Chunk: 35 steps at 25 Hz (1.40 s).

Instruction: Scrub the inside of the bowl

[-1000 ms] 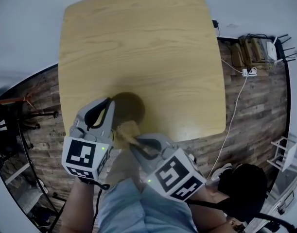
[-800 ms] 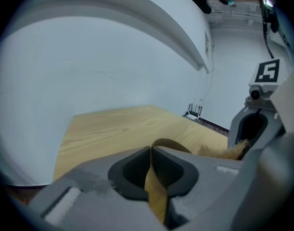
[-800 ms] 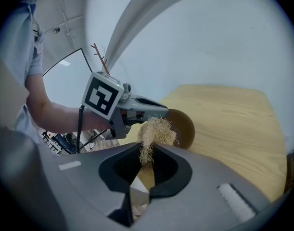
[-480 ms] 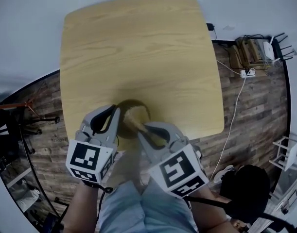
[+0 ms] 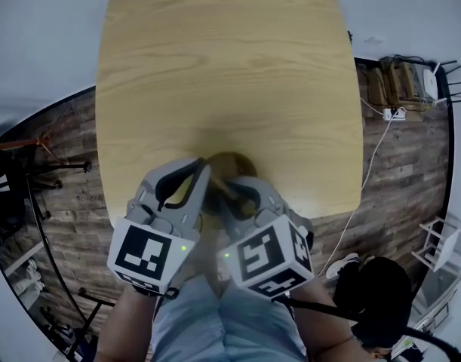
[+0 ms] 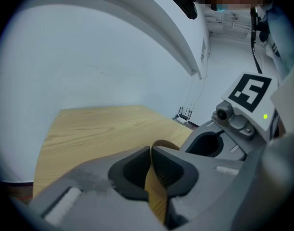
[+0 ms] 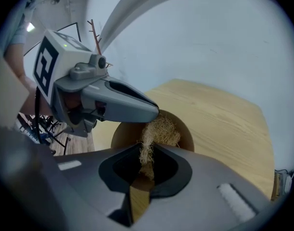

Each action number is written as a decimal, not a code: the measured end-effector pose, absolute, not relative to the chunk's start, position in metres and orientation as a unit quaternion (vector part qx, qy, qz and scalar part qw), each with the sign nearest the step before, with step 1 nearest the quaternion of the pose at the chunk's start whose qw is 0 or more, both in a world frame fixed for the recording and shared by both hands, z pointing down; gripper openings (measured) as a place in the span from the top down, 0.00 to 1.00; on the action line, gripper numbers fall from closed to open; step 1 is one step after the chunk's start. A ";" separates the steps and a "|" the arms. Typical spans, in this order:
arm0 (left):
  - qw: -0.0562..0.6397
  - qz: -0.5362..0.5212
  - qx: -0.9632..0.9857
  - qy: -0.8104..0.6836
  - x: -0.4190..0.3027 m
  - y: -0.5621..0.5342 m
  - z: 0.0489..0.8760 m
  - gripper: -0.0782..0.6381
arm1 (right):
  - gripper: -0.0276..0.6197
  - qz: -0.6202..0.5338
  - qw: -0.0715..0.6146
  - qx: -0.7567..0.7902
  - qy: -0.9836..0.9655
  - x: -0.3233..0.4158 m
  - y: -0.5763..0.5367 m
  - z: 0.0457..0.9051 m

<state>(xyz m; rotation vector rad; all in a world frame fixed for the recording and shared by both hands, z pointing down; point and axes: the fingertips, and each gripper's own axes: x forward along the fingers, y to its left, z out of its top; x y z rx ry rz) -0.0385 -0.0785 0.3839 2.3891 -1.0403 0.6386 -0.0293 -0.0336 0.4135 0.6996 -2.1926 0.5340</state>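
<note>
Bowl (image 5: 235,164), small, round and wooden, lies at the near middle of the tabletop (image 5: 215,66), not far from its near edge; whether its base sits flat or is tipped up cannot be told. The left gripper (image 6: 150,171) has its fingers closed on the bowl's thin near-left rim, with the wall pinched edge-on between them. Inside the bowl sits the straw-coloured fibrous head of a scrubber (image 7: 159,130), and the right gripper (image 7: 141,173) has its fingers clamped on the scrubber's wooden handle, just behind the fibres. The two grippers sit close side by side over the bowl. The main risk looks to be the rim hold. It is a narrow pinch on a smooth, curved wall, so a hard sideways stroke of the scrubber could make the bowl pivot in the fingers or slip out of them. A light bowl freed that way would probably skid, and the near edge is the closest place for it to go over. Downward pressure on the side away from the pinch could also tip the bowl up. The handle is held close to the head, so heavy pressure may twist it between the fingers. With so little room between the grippers, a wide stroke to the left could knock the right one against the left.
</note>
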 end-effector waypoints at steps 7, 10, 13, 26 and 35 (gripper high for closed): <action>0.233 0.237 0.866 -0.373 -0.044 -0.081 0.391 0.84 | 0.89 0.210 0.370 0.213 -0.880 -0.052 -0.024 0.416; 0.235 0.240 0.865 -0.374 -0.048 -0.083 0.394 0.84 | 0.89 0.217 0.365 0.195 -0.884 -0.059 -0.019 0.415; 0.237 0.242 0.862 -0.376 -0.051 -0.084 0.398 0.84 | 0.89 0.220 0.361 0.182 -0.888 -0.062 -0.015 0.413; 0.194 0.271 0.858 -0.391 -0.060 -0.081 0.396 0.84 | 0.89 0.218 0.350 0.158 -0.897 -0.050 0.019 0.392; 0.178 0.272 0.848 -0.418 -0.064 -0.082 0.386 0.84 | 0.89 0.199 0.331 0.195 -0.901 -0.025 0.021 0.367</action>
